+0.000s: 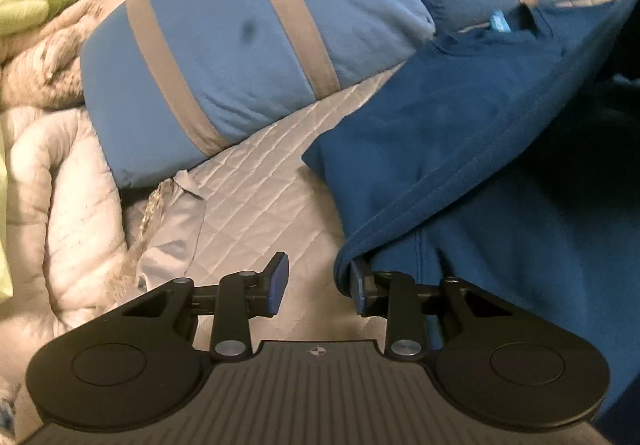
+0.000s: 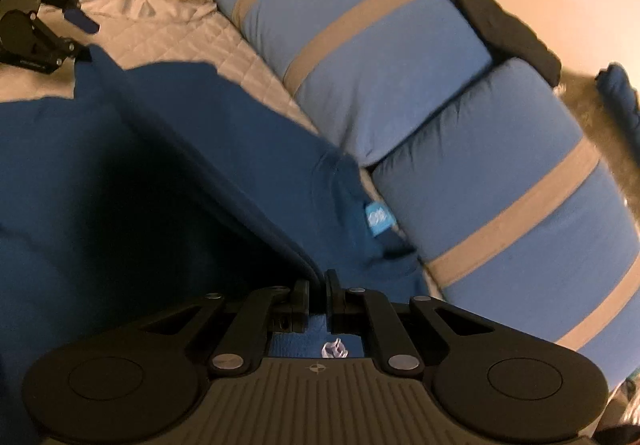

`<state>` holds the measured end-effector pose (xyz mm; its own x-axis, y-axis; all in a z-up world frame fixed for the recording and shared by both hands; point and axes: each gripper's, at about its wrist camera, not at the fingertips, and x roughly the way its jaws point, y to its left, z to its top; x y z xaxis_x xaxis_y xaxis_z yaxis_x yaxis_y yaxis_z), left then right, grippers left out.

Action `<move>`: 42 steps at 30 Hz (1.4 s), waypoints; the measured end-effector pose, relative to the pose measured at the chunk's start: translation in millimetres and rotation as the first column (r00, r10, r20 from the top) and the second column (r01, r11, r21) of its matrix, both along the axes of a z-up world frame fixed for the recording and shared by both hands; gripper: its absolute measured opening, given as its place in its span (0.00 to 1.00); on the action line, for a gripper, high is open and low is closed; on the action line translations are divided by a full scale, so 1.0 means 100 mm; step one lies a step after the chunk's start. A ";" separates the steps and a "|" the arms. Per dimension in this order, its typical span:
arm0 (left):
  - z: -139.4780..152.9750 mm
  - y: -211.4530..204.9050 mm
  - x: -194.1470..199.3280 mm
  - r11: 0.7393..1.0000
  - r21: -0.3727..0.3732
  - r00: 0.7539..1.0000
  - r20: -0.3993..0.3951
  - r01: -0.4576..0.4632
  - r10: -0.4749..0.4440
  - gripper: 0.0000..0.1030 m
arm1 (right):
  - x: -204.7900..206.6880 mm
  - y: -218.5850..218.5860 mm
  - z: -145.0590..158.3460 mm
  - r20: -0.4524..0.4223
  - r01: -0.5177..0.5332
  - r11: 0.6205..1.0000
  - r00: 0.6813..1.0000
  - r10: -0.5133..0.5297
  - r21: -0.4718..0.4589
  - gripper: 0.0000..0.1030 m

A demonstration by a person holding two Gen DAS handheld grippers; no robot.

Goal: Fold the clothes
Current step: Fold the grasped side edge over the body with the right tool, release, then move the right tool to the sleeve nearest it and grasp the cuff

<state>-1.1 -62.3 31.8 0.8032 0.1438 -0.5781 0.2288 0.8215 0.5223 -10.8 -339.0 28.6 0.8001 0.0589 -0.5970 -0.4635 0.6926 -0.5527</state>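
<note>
Garment (image 2: 224, 149), dark blue with a light blue label (image 2: 379, 219), spread over the quilted bed cover (image 1: 256, 181) just beside two blue pillows (image 1: 224, 57) with grey stripes. Right tongs (image 2: 318, 285) pressed together, pinching a folded edge of the garment. Left tongs (image 1: 318, 287) spread, nothing pressed between them; the garment's hem drapes against one pad (image 1: 357, 285).
</note>
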 end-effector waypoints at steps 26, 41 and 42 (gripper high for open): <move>0.18 0.16 -0.54 0.982 -0.167 0.993 -0.058 0.092 -0.102 0.63 | -0.67 -0.17 -0.52 -0.173 -0.099 0.991 0.981 0.083 -0.086 0.49; 0.61 0.30 -0.86 0.953 -0.295 0.998 -0.004 0.065 -0.069 0.63 | -0.98 -0.44 -0.41 -0.066 -0.074 0.946 0.996 0.056 -0.314 0.46; 0.65 0.29 -0.87 0.950 -0.305 0.998 0.000 0.065 -0.068 0.63 | -1.01 -0.48 -0.39 -0.055 -0.064 0.955 0.997 0.050 -0.290 0.61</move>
<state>-88.2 -33.8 96.6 0.7983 -0.0945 -0.5948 0.2929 0.9239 0.2463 -112.0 -386.6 -10.1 0.7711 -0.0786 -0.6319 -0.5275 0.4769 -0.7031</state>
